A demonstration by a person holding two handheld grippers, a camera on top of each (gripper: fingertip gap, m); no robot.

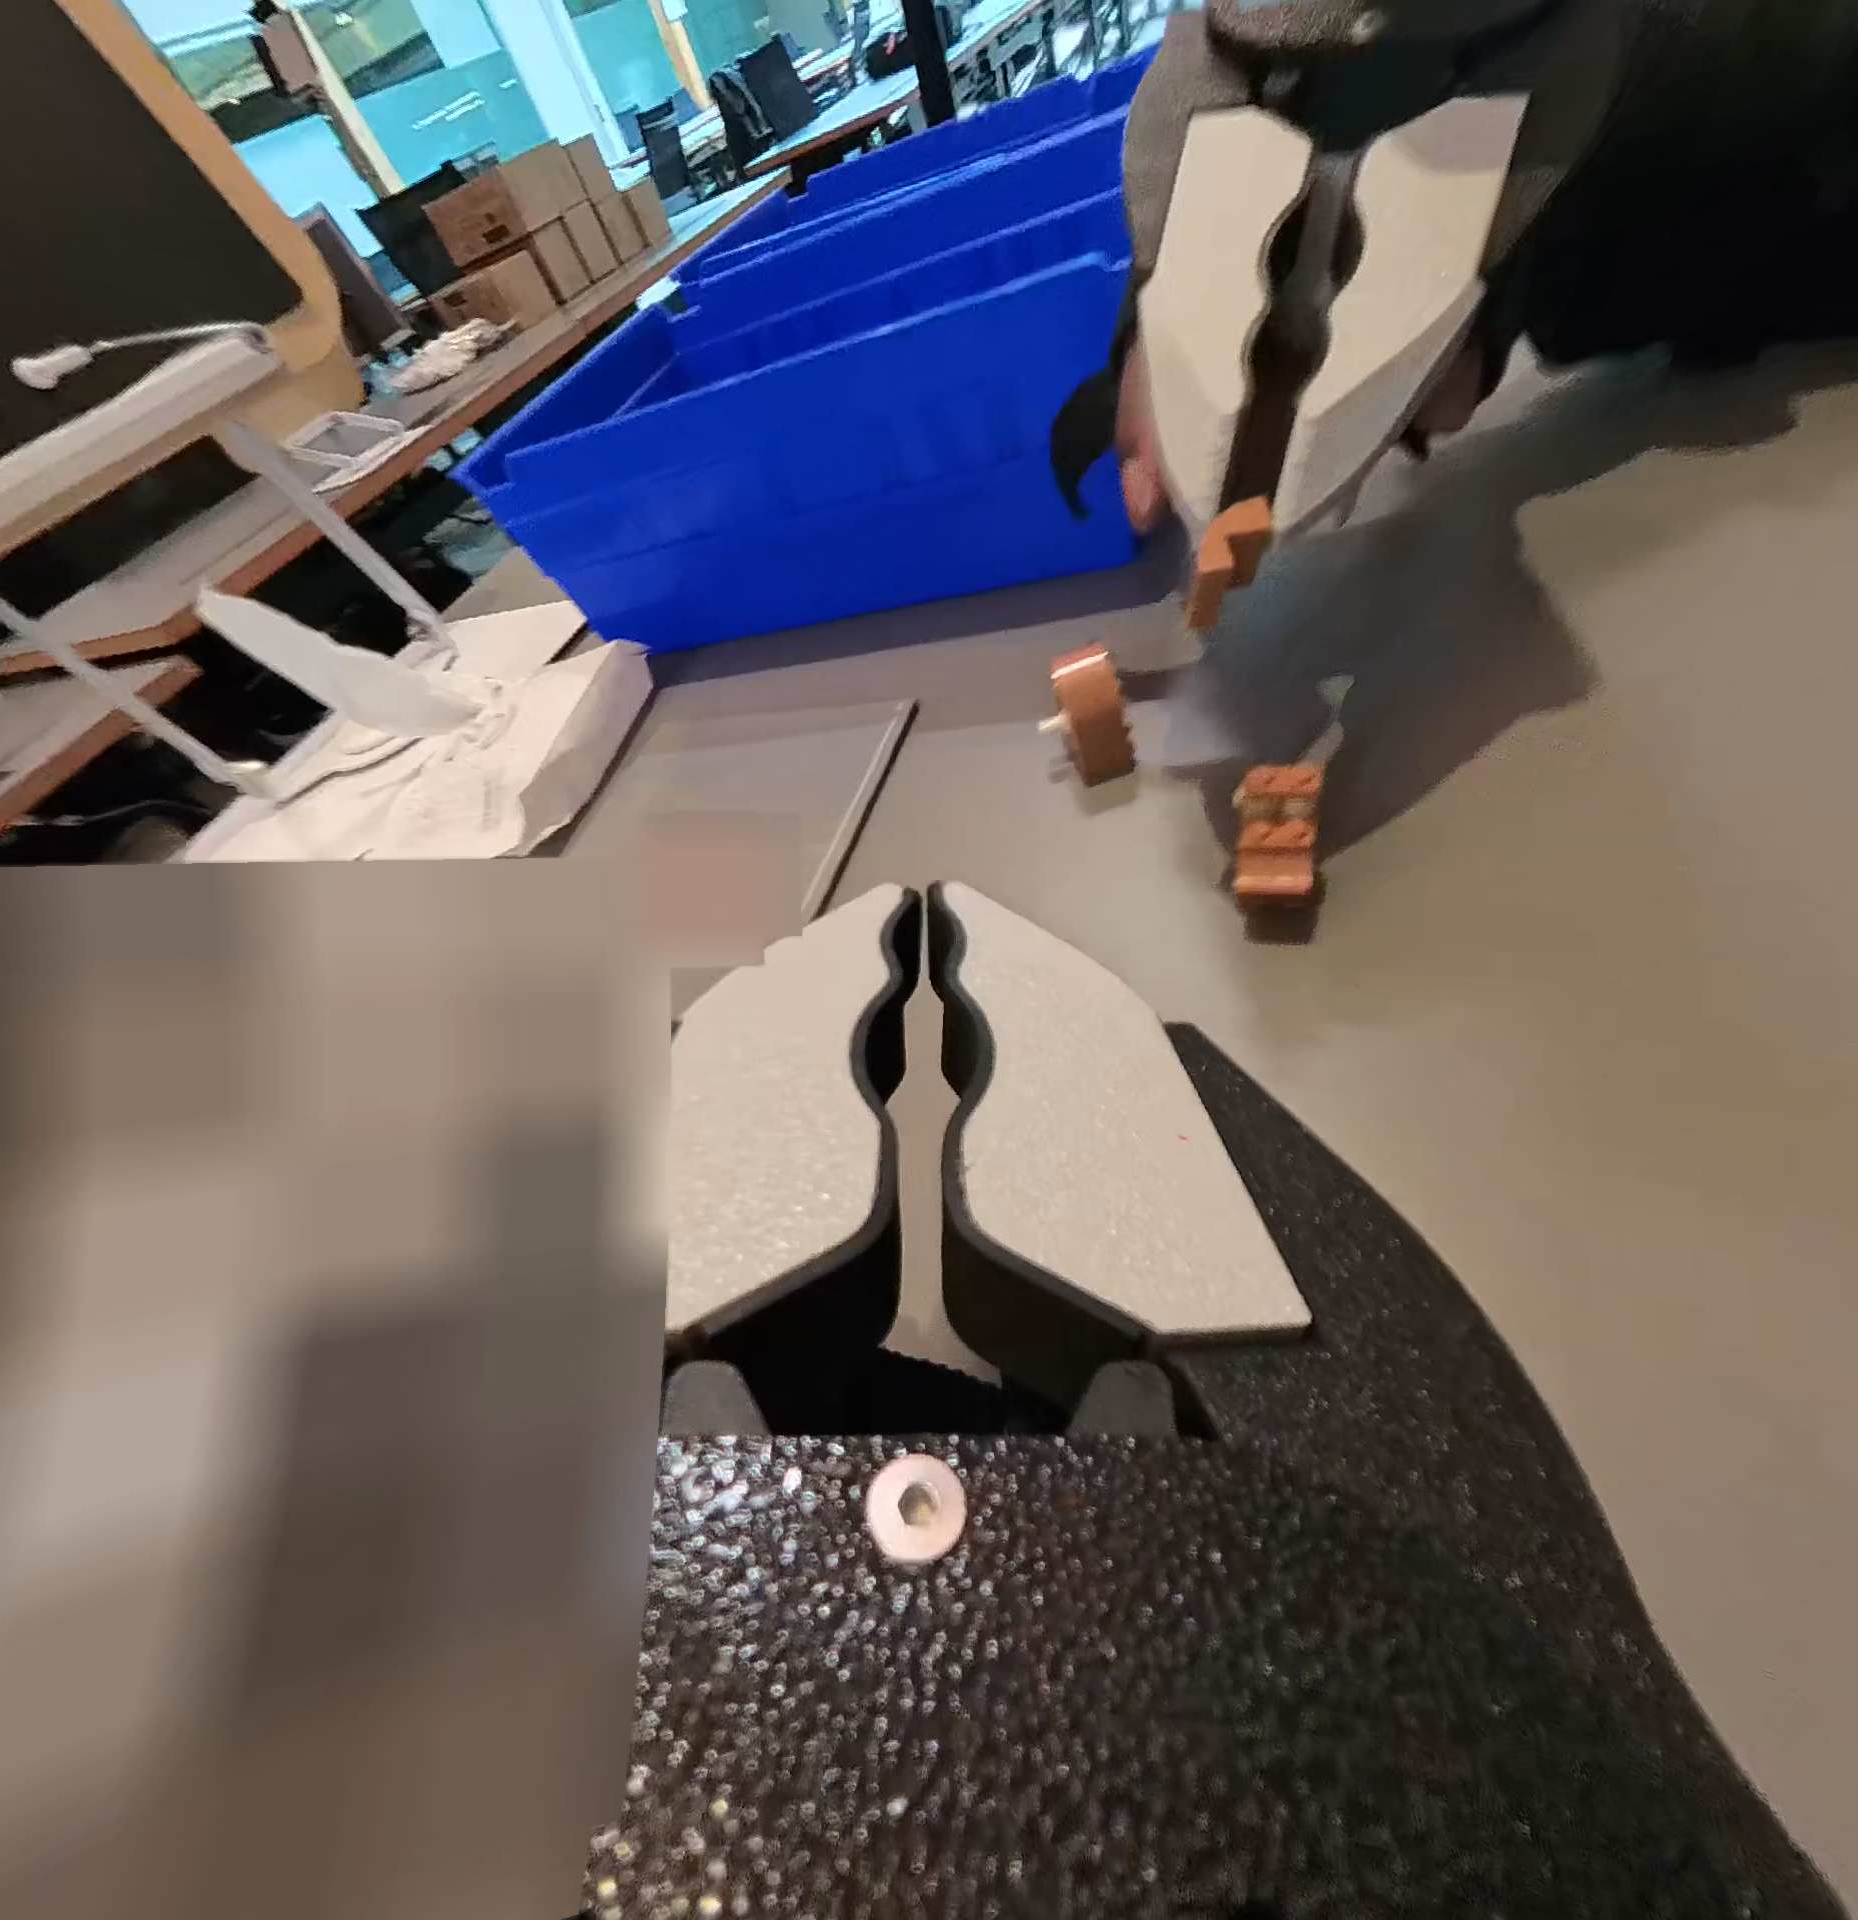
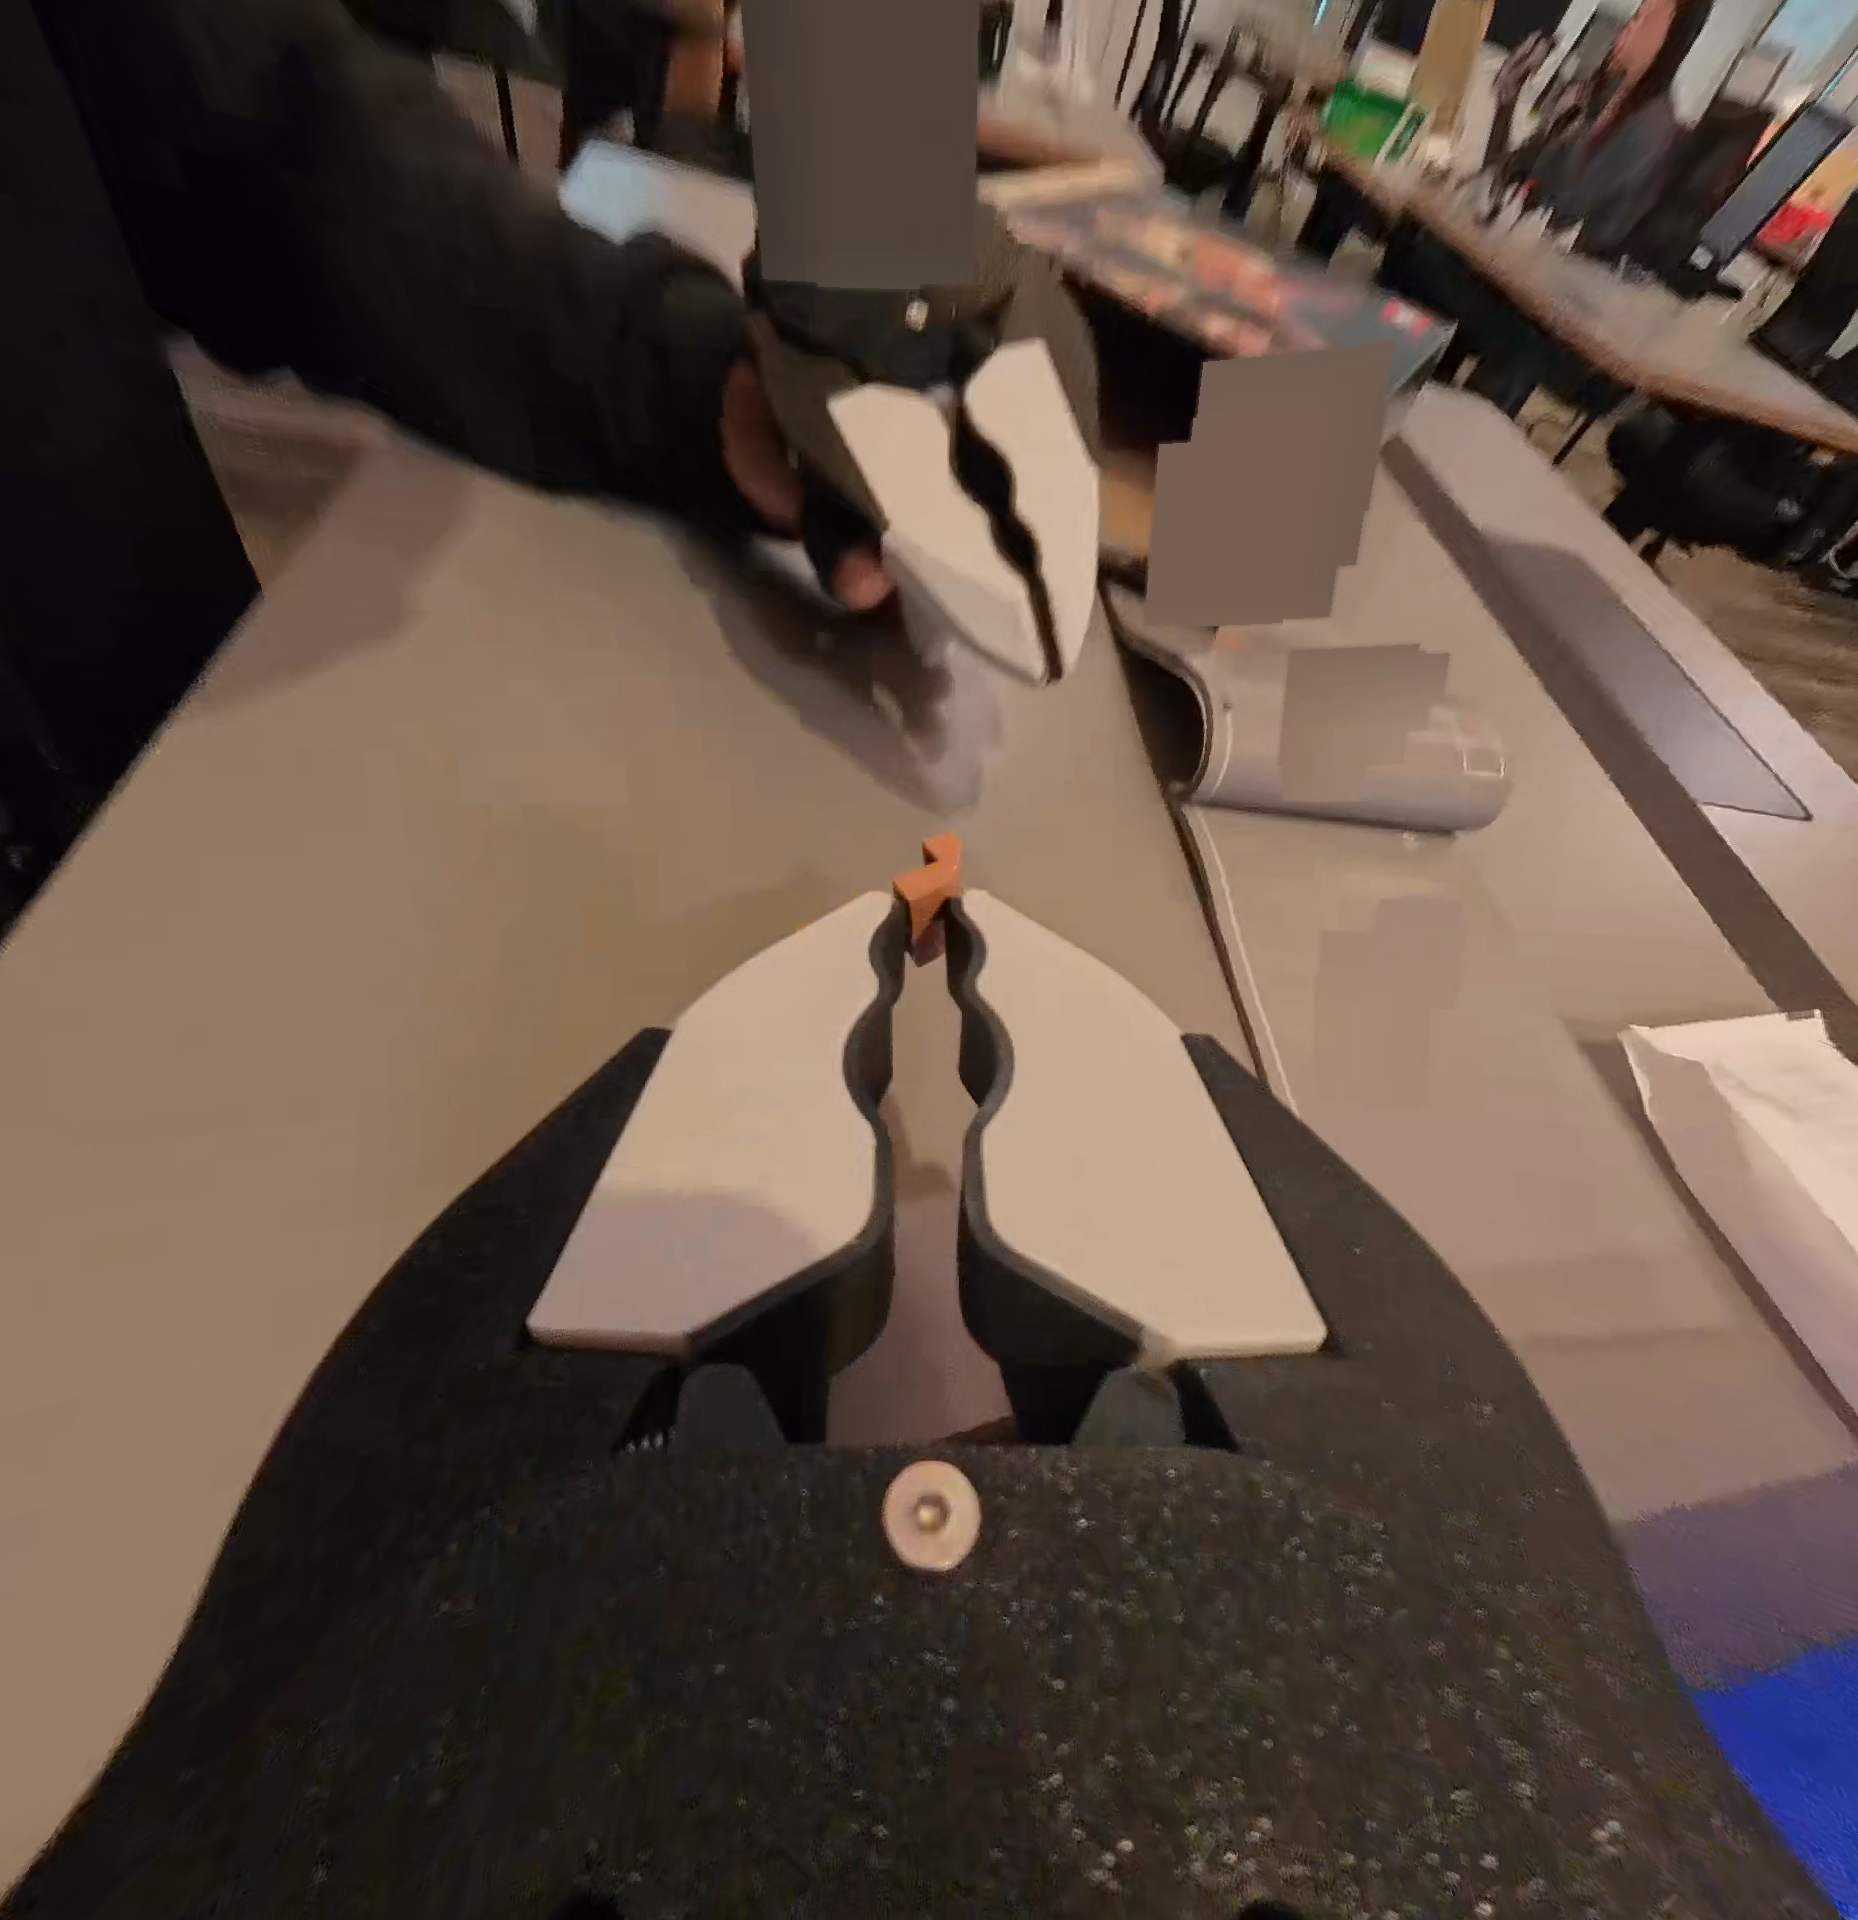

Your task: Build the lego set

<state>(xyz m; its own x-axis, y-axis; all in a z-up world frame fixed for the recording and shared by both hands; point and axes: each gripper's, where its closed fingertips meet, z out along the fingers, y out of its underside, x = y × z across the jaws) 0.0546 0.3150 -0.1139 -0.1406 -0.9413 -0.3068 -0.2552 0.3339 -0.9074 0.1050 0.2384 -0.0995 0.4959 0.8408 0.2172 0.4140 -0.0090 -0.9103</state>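
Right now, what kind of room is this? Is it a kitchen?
Not a kitchen. It looks like a big shared office or workshop: long tables in rows, stacked cardboard boxes and large blue plastic bins on a grey worktable.

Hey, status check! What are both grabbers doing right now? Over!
Right hand-held gripper pinching orange zigzag block. Left hand-held gripper shut, empty. Two brown blocks on table.
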